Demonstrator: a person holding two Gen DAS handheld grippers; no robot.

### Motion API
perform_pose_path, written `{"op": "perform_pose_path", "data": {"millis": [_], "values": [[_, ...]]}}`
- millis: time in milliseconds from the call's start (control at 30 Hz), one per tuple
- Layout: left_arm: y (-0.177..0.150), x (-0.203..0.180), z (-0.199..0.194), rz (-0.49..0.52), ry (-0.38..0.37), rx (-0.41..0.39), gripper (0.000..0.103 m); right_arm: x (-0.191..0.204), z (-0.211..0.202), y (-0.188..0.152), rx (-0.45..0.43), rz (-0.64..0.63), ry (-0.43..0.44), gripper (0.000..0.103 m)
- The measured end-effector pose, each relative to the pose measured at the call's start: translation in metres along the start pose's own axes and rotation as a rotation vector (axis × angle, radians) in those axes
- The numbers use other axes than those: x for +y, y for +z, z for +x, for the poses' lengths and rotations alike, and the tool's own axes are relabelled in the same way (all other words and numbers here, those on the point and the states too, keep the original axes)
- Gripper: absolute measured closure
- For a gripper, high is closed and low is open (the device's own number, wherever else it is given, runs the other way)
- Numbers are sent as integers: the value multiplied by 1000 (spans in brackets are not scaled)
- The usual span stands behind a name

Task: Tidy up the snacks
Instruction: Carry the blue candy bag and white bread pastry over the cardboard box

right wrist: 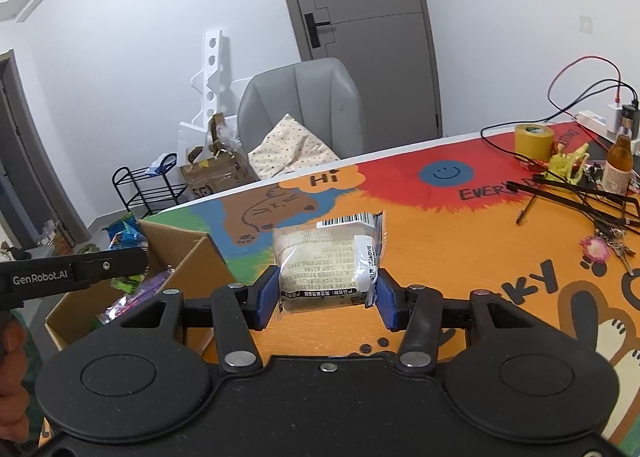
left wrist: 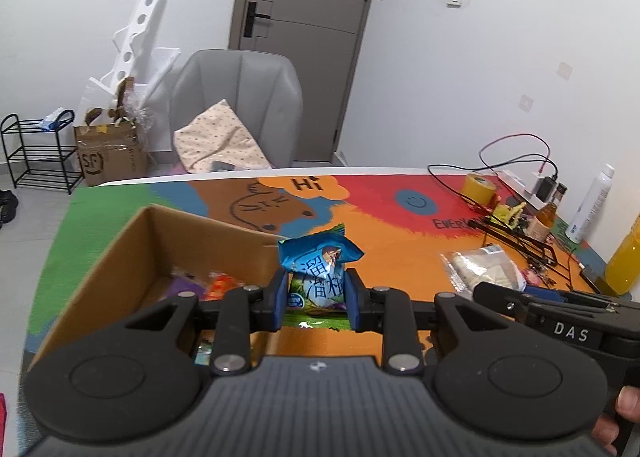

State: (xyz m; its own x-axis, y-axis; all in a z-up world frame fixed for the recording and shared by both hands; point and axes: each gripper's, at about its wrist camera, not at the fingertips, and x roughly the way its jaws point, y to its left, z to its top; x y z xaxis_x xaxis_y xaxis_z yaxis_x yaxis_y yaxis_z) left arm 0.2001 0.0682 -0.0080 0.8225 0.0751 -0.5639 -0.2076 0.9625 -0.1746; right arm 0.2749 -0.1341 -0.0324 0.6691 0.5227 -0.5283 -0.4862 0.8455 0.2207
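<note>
My left gripper (left wrist: 319, 299) is shut on a blue and green snack packet (left wrist: 320, 275), held above the table just right of an open cardboard box (left wrist: 132, 257). Several colourful snacks lie on the box floor, among them an orange packet (left wrist: 224, 284). My right gripper (right wrist: 326, 293) is shut on a clear-wrapped snack (right wrist: 326, 261) with printed text and a barcode, raised over the orange part of the mat. In the right wrist view the box (right wrist: 200, 261) stands to the left, with the left gripper's body (right wrist: 68, 275) over it. The clear-wrapped snack (left wrist: 480, 269) also shows in the left wrist view.
A colourful mat (right wrist: 460, 241) covers the table. At the far right are a yellow tape roll (right wrist: 534, 142), cables, a brown bottle (right wrist: 619, 165), keys (right wrist: 608, 247), a white spray can (left wrist: 588, 209) and a yellow bottle (left wrist: 626, 261). A grey chair (left wrist: 240, 105) stands behind the table.
</note>
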Motion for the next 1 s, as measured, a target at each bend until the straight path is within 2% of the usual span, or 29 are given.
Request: {"op": "perform_pose_path", "data": {"millis": [333, 633, 933, 1000], "values": [[4, 37, -25, -27, 74, -23, 75, 29, 4, 9, -1, -41, 64, 55], [-3, 69, -30, -69, 132, -9, 75, 59, 13, 15, -1, -93, 127, 55], [-6, 91, -25, -106, 146, 18, 74, 81, 28, 19, 14, -120, 166, 55], [-6, 94, -24, -113, 154, 19, 71, 87, 31, 21, 17, -123, 179, 55]]}}
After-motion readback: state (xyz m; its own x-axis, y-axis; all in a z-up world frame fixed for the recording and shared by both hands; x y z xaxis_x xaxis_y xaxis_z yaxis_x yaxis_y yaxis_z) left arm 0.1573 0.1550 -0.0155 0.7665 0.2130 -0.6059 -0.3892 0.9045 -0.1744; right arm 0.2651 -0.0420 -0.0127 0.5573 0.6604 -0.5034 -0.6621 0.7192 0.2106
